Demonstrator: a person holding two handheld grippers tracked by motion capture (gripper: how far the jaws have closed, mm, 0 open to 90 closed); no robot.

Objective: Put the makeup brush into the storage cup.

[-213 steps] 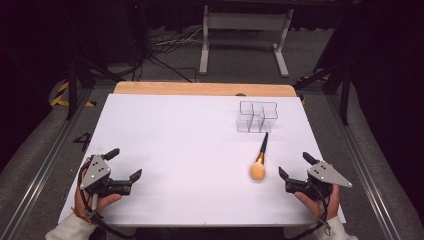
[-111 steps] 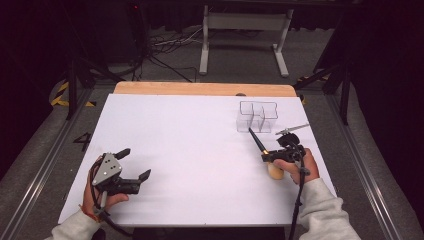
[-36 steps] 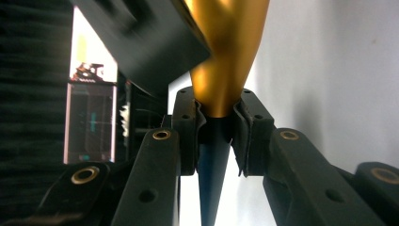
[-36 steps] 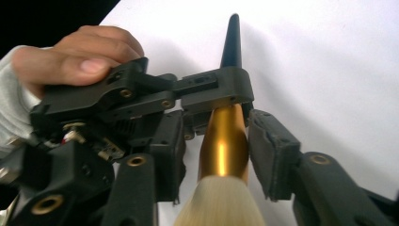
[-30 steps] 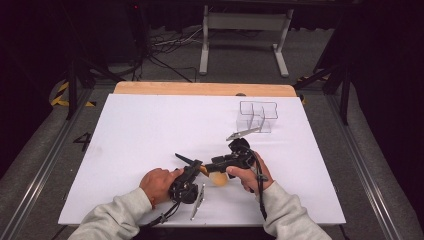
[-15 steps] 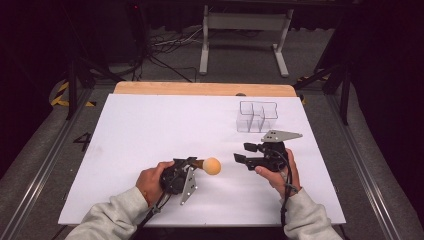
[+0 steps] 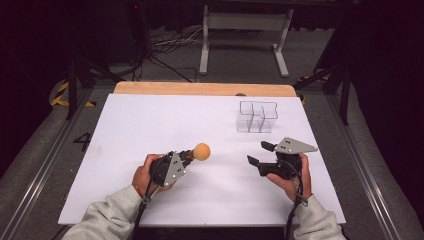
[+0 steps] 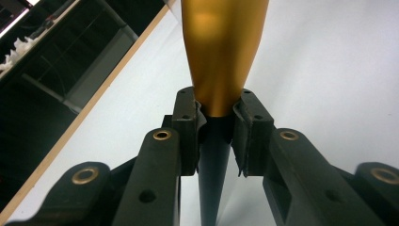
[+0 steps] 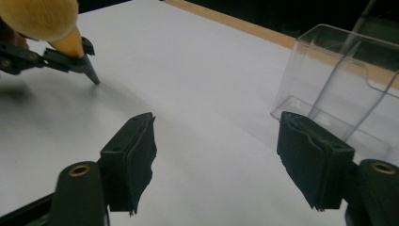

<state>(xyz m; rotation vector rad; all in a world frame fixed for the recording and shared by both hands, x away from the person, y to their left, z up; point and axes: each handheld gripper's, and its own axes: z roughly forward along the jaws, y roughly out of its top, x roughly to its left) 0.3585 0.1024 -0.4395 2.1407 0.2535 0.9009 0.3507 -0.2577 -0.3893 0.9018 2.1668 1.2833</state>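
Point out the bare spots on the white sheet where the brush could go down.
Free: the wide stretch left of the clear organizer, and the strip between the left gripper, shut on the brush, and the open right gripper. Crowded: the far right corner around the organizer.

overhead forward-down, two close tongs-mounted views

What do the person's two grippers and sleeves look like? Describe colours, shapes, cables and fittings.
Both the left gripper and the right gripper are black, each topped by a grey three-cornered plate with small holes. A dark cable trails from each along the forearm. The jaws are chunky black links with brass-coloured pivot rings and worn black pads. The sleeves are light grey.
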